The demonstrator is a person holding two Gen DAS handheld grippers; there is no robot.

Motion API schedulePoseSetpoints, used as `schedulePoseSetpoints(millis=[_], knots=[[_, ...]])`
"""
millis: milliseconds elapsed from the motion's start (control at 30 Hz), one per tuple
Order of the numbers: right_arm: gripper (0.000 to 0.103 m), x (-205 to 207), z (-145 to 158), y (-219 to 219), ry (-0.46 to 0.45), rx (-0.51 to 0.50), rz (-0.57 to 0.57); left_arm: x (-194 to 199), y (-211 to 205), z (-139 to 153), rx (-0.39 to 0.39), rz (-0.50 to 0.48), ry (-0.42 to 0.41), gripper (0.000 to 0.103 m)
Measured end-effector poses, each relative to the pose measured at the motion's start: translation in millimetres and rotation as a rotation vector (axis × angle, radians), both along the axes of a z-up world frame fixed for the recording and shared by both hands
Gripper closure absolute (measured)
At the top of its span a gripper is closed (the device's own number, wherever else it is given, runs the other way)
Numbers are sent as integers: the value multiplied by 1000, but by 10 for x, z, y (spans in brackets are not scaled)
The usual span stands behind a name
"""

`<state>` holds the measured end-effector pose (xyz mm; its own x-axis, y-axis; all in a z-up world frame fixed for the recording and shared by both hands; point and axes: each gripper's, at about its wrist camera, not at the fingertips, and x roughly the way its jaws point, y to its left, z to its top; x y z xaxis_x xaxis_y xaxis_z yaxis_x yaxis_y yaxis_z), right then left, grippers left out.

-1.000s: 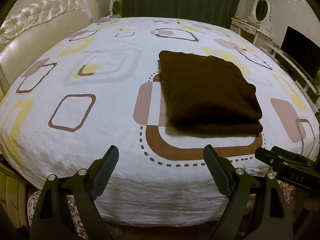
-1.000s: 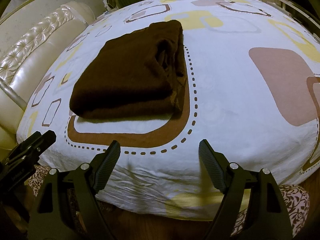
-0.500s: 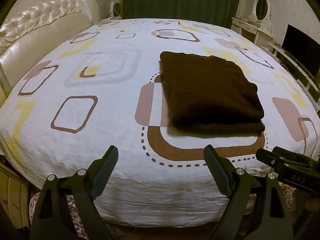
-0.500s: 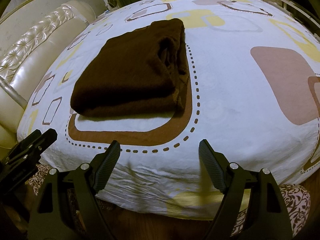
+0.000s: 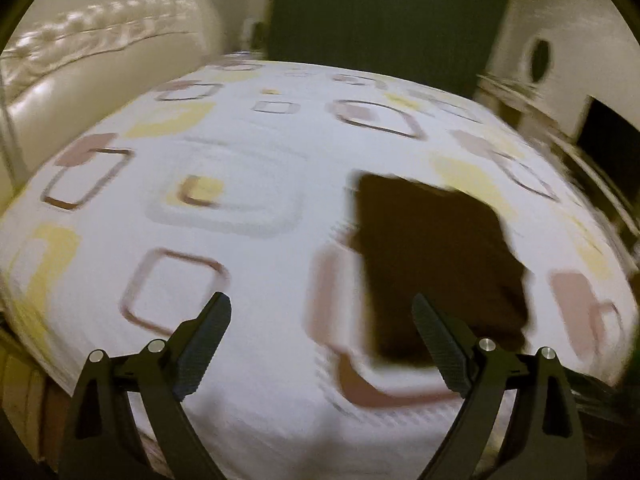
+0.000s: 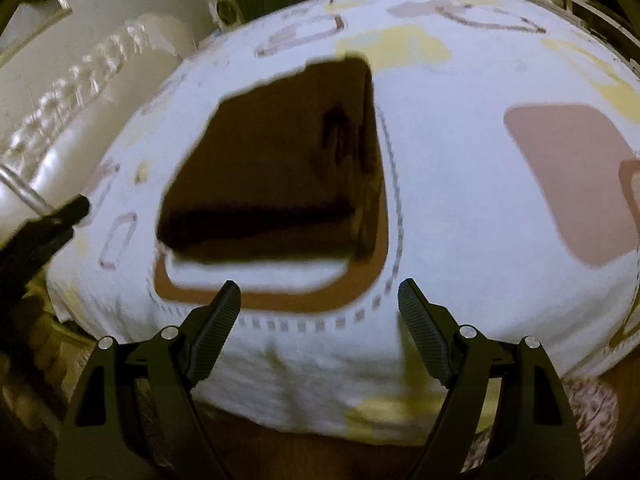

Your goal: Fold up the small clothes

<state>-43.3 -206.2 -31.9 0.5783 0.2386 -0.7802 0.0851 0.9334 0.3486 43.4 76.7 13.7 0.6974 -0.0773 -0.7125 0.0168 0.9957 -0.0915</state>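
A dark brown folded garment (image 5: 436,260) lies flat on the patterned white bed sheet (image 5: 248,240); in the right wrist view the garment (image 6: 280,160) shows its stacked folded edges. My left gripper (image 5: 320,304) hovers over the near part of the bed, left of the garment, its jaws opening with nothing between them. The garment's near corner sits behind its right finger. My right gripper (image 6: 319,286) stands open and empty at the bed's near edge, just short of the garment. The left gripper (image 6: 44,228) also shows at the left edge of the right wrist view. Both views are blurred.
A cream tufted headboard (image 5: 100,64) runs along the bed's left side. A dark green curtain (image 5: 380,20) hangs behind the bed, and a white dresser with an oval mirror (image 5: 540,60) stands at the back right. A patterned rug (image 6: 592,412) lies below the bed.
The left gripper has lifted and moved forward over the bed, so the garment now sits lower right in its blurred view. The right gripper has edged slightly toward the garment.
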Motion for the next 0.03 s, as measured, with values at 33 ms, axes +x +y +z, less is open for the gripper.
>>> schedulePoseSetpoints(millis=[33], knots=[[18, 61, 58, -48, -13, -3, -3, 156, 111, 17, 11, 34, 2, 12]])
